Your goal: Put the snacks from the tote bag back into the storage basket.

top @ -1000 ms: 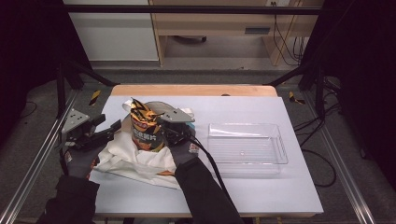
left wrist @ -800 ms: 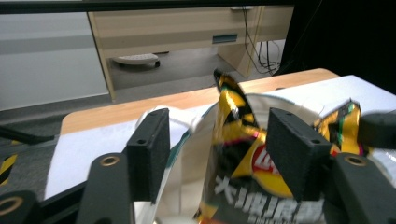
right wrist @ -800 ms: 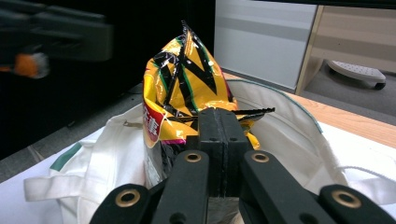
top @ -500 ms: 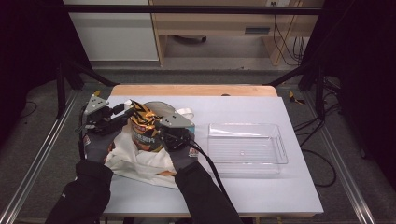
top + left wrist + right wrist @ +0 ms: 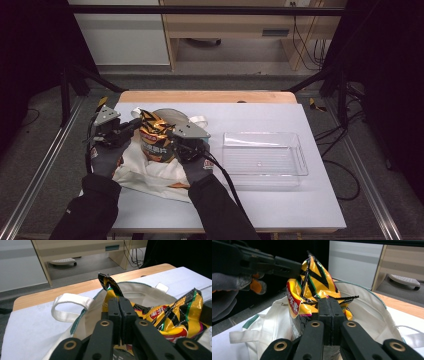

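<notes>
Over the counter (image 5: 280, 210), both grippers (image 5: 131, 127) (image 5: 172, 136) clench a snack bag (image 5: 152, 135), half out of the tote (image 5: 150, 172); tray (image 5: 265, 172) waits.

The high view looks forward and down on the whole table (image 5: 280, 210) from above. Both gripper views sit low and very near, facing opposite ways; all three share the snack bag (image 5: 154, 131) (image 5: 175, 315) (image 5: 312, 282).

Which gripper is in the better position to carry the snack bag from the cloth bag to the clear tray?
Probably the right gripper. Both grippers are shut on the snack bag, but the clear plastic tray lies on the right gripper's side, apart from the white cloth bag. The left gripper would have to cross over.
</notes>
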### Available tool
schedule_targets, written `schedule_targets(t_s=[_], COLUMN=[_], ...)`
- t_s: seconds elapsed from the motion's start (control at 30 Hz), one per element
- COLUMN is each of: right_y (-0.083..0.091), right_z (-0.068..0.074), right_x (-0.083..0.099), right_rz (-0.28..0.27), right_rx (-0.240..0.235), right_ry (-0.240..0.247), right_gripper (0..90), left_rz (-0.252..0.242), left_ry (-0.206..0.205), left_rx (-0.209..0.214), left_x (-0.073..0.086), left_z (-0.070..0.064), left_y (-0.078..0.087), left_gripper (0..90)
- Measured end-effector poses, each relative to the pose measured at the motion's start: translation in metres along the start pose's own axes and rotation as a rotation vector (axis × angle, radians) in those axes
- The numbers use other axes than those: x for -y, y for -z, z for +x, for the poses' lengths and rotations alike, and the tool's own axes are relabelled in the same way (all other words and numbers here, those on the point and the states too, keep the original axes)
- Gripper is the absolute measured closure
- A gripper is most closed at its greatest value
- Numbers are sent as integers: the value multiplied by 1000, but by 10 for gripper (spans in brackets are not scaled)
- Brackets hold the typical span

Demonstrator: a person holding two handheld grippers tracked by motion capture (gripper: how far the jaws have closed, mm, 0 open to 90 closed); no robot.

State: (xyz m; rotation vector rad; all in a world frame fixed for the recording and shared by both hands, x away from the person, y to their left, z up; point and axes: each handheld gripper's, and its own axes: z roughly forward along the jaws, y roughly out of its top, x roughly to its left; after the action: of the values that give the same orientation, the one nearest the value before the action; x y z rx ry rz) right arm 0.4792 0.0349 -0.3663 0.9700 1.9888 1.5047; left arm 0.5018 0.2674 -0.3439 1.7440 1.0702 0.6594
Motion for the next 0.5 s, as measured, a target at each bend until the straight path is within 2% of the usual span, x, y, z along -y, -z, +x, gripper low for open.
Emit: schedule_targets(t_s=[0.1, 0.27, 0.37, 0.5], right_y=[1, 3, -1, -7], right_z=[-4, -13, -18, -19], right_x=[-3, -13, -14, -11], right_rz=[-4, -26, -19, 1], right_rx=[15, 48, 65, 75], right_ry=[-8, -26, -39, -37], right_gripper=[900, 900, 899, 862], left_rz=[-27, -57, -50, -66], left_ry=[21, 15, 11, 31], left_rx=[17, 34, 24, 7], left_x=[1, 2, 7, 16], left_z=[-3, -16, -23, -22], left_y=[7, 19, 19, 17], left_gripper=[897, 897, 896, 896])
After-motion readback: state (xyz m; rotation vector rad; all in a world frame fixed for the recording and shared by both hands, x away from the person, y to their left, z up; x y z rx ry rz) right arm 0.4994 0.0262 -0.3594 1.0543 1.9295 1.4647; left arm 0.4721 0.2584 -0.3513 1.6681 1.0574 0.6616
